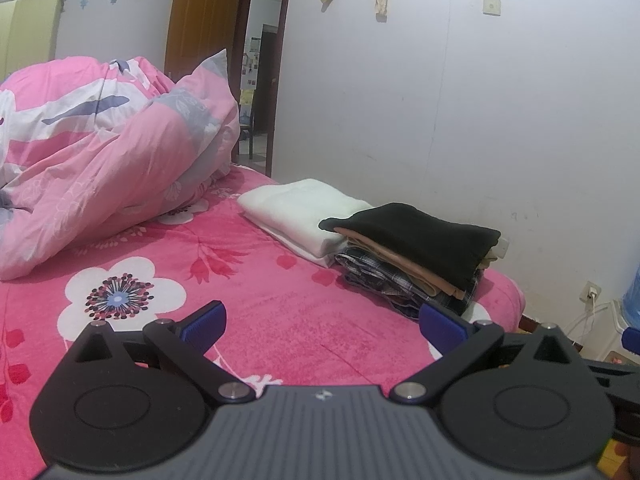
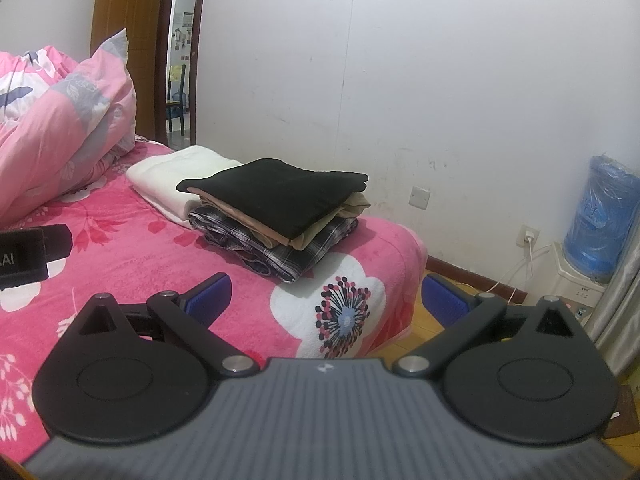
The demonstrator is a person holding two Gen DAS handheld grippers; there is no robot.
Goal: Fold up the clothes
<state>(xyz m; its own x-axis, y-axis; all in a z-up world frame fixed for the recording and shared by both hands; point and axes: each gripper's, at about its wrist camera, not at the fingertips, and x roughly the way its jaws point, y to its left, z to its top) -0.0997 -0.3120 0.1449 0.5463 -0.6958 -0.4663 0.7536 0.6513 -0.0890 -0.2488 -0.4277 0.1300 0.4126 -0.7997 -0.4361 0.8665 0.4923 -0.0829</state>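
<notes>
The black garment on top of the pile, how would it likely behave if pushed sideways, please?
The black garment looks soft, so it would probably bunch rather than slide whole. Overhanging the tan layer beneath, its loose edge may droop or unfold.

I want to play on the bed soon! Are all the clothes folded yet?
It looks nearly done. A black garment tops a neat stack with a tan one and a plaid one, beside a folded white item on the pink bedspread. Nothing is in hand: the left gripper and right gripper are both open and empty. No unfolded clothes show; only the rumpled quilt remains.
</notes>
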